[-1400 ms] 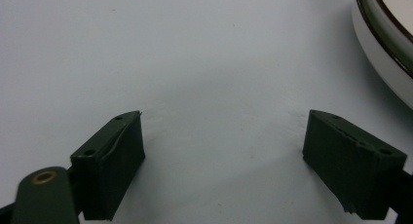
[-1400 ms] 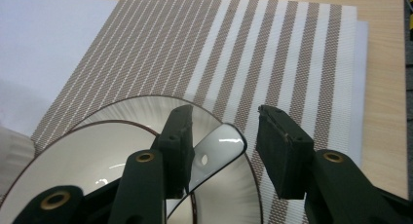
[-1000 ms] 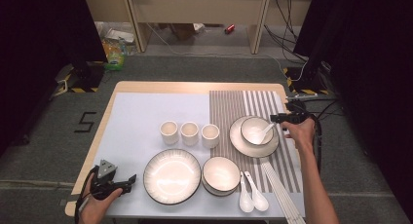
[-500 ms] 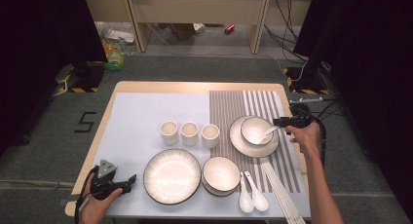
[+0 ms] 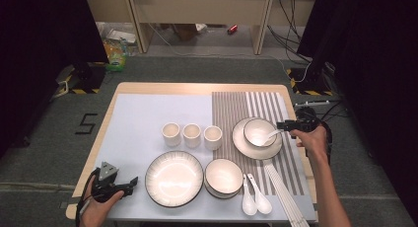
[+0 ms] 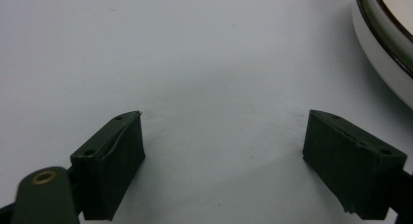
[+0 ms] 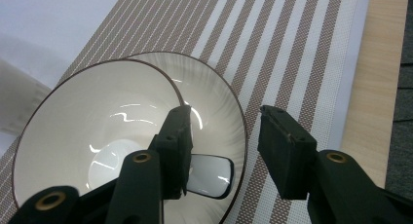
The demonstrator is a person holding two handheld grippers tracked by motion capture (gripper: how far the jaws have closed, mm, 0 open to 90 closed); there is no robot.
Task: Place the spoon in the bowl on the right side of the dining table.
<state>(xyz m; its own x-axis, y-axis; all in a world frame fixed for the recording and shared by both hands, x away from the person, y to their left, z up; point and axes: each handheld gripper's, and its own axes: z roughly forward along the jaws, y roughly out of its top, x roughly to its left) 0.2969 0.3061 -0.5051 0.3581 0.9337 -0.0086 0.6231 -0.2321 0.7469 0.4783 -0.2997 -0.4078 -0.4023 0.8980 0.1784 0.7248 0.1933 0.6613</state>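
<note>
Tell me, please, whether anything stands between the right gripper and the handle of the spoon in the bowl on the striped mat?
Nothing visible does. The right gripper hangs just over the spoon, whose handle end pokes out over the rim of the bowl below the jaws. They stand open, with only air between them and the handle.

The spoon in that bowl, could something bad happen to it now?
Maybe. The right gripper has just been opening, and the spoon lies in the bowl with its handle end poking over the rim, apart from the right-hand jaw. A bump from the gripper could tip it out.

The bowl sits on a small plate; a knock might slide it or make it clatter.

The left gripper rests open near the big plate, so a sudden move there could nudge it.
</note>
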